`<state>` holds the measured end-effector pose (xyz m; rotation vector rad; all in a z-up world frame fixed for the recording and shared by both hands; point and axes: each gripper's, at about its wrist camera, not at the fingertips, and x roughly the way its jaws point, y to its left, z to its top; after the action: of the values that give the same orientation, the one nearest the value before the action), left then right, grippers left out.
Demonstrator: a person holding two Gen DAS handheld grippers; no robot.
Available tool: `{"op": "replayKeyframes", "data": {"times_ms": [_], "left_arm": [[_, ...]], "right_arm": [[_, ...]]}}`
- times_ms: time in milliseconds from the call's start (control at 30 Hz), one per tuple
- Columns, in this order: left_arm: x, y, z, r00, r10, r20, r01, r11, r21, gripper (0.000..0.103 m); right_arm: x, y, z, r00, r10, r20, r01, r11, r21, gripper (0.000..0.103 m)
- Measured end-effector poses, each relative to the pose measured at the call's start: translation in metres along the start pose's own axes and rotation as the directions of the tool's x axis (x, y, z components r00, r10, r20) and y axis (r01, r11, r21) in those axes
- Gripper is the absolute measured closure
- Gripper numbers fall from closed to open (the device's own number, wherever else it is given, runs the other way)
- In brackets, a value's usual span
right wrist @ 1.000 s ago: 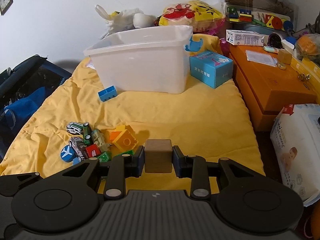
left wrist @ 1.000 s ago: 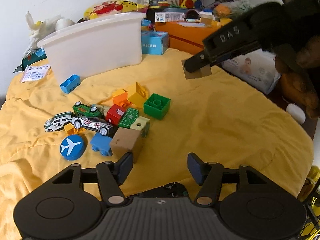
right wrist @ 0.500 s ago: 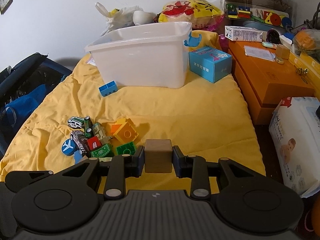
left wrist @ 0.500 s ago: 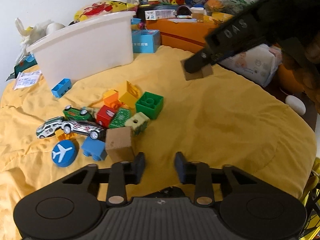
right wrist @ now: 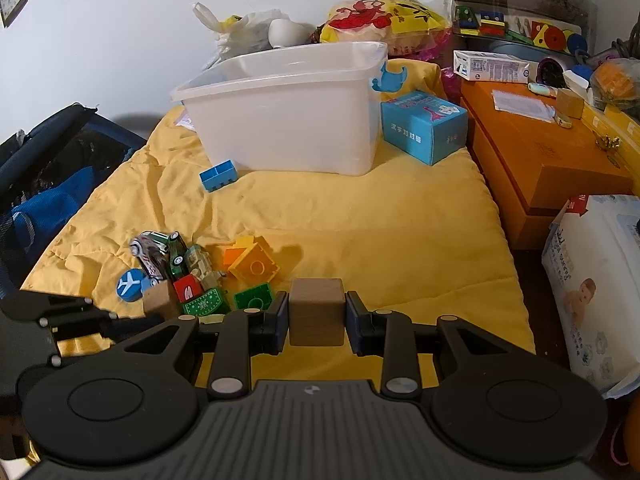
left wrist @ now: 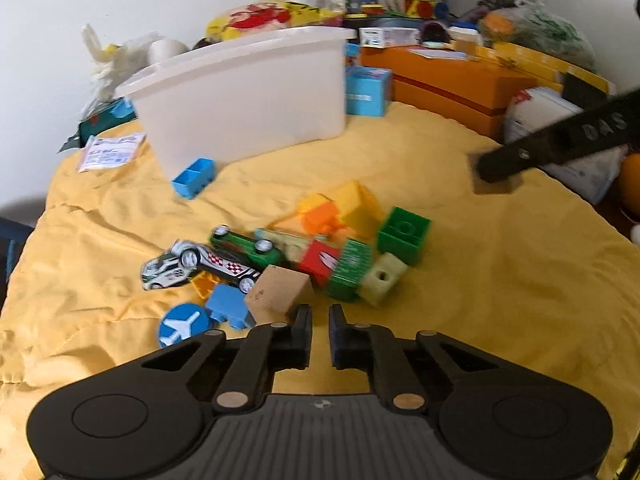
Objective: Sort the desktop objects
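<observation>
The main risk lay with the left gripper (left wrist: 320, 322): its jaws had just been closing and stood nearly together with nothing between them, while the light wooden cube (left wrist: 279, 294) sat just off its left fingertip, close against it. Judged from that, the closure had missed the cube, and a push forward in this state could shove the cube into the blue brick (left wrist: 230, 310) and the toy cars (left wrist: 200, 266) beside it, scattering the pile across the soft yellow quilt (left wrist: 480, 300), whose folds would let small pieces roll or tip. The left gripper would probably need to spread again and shift toward the cube before any fresh grasp. The right gripper (right wrist: 317, 316) was clamped on a darker wooden cube (right wrist: 317, 312), the pads pressing on its two side faces and holding it clear of the quilt; the hold looked square, though a smooth-faced block could slip if swung quickly. The white plastic bin (right wrist: 288, 120), the likely destination, stood well apart at the far end of the quilt, so the carry would pass over open fabric. The remaining toys, among them the green brick (left wrist: 404, 234) and the yellow brick (right wrist: 254, 266), lay clustered between the grippers and the bin, still unsorted.
</observation>
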<state>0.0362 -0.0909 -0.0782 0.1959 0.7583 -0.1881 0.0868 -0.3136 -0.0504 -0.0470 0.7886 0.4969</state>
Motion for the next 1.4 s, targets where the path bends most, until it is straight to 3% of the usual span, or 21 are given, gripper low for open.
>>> {"op": "replayKeyframes", "data": {"times_ms": [100, 167, 200, 267, 300, 567, 833, 933, 1100, 1200, 1233, 1333, 1367, 1400], "left_arm": [[0.0, 0.008, 0.001, 1.0, 0.01, 0.004, -0.01, 1.0, -0.013, 0.091], [-0.002, 0.014, 0.0, 1.0, -0.009, 0.005, 0.009, 0.999, -0.052, 0.084], [-0.003, 0.017, 0.0, 1.0, -0.022, 0.001, 0.022, 0.997, -0.073, 0.07], [-0.006, 0.017, -0.004, 1.0, -0.029, -0.002, 0.029, 0.996, -0.086, 0.05], [-0.008, 0.017, -0.007, 1.0, -0.025, 0.004, 0.025, 0.996, -0.086, 0.046], [-0.033, 0.022, -0.019, 0.998, -0.053, 0.046, 0.058, 0.993, -0.104, 0.045], [-0.061, 0.001, -0.037, 0.986, -0.16, 0.055, 0.16, 0.987, -0.007, 0.045], [-0.059, -0.009, -0.045, 0.982, -0.189, 0.026, 0.189, 0.982, 0.009, 0.045], [-0.043, -0.02, -0.053, 0.984, -0.176, -0.015, 0.176, 0.984, 0.015, 0.034], [-0.032, -0.025, -0.049, 0.987, -0.158, -0.025, 0.159, 0.987, 0.036, 0.034], [-0.03, -0.026, -0.047, 0.988, -0.15, -0.024, 0.151, 0.988, 0.043, 0.035], [-0.024, -0.023, -0.038, 0.988, -0.152, -0.026, 0.152, 0.988, 0.02, 0.052], [-0.023, -0.023, -0.036, 0.989, -0.147, -0.023, 0.147, 0.989, 0.027, 0.065], [-0.021, -0.023, -0.034, 0.989, -0.143, -0.023, 0.144, 0.989, 0.034, 0.07]], "right_arm": [[0.001, 0.0, 0.001, 1.0, 0.004, 0.0, -0.004, 1.0, -0.003, 0.07], [0.001, 0.001, 0.001, 1.0, 0.007, 0.001, -0.007, 1.0, -0.003, 0.07], [0.001, 0.001, 0.001, 1.0, 0.007, 0.001, -0.007, 1.0, -0.003, 0.07], [0.001, 0.001, 0.001, 1.0, 0.008, 0.002, -0.008, 1.0, 0.0, 0.07], [0.002, 0.001, 0.001, 1.0, 0.008, 0.002, -0.008, 1.0, 0.0, 0.07], [0.001, 0.001, -0.001, 1.0, 0.007, -0.002, -0.007, 1.0, 0.009, 0.07], [0.003, -0.001, -0.002, 1.0, 0.012, -0.006, -0.011, 1.0, 0.011, 0.07], [0.003, 0.0, -0.003, 1.0, 0.011, -0.009, -0.011, 1.0, 0.01, 0.07], [0.004, 0.001, -0.003, 1.0, 0.012, -0.01, -0.012, 1.0, 0.008, 0.07], [0.005, 0.002, -0.004, 1.0, 0.012, -0.014, -0.012, 1.0, 0.011, 0.07], [0.005, 0.002, -0.004, 1.0, 0.013, -0.015, -0.013, 1.0, 0.012, 0.07], [0.003, 0.005, -0.005, 1.0, 0.015, -0.015, -0.015, 1.0, 0.01, 0.07], [0.003, 0.005, -0.006, 1.0, 0.015, -0.014, -0.015, 1.0, 0.01, 0.07], [0.003, 0.004, -0.006, 1.0, 0.015, -0.014, -0.015, 1.0, 0.012, 0.07]]}}
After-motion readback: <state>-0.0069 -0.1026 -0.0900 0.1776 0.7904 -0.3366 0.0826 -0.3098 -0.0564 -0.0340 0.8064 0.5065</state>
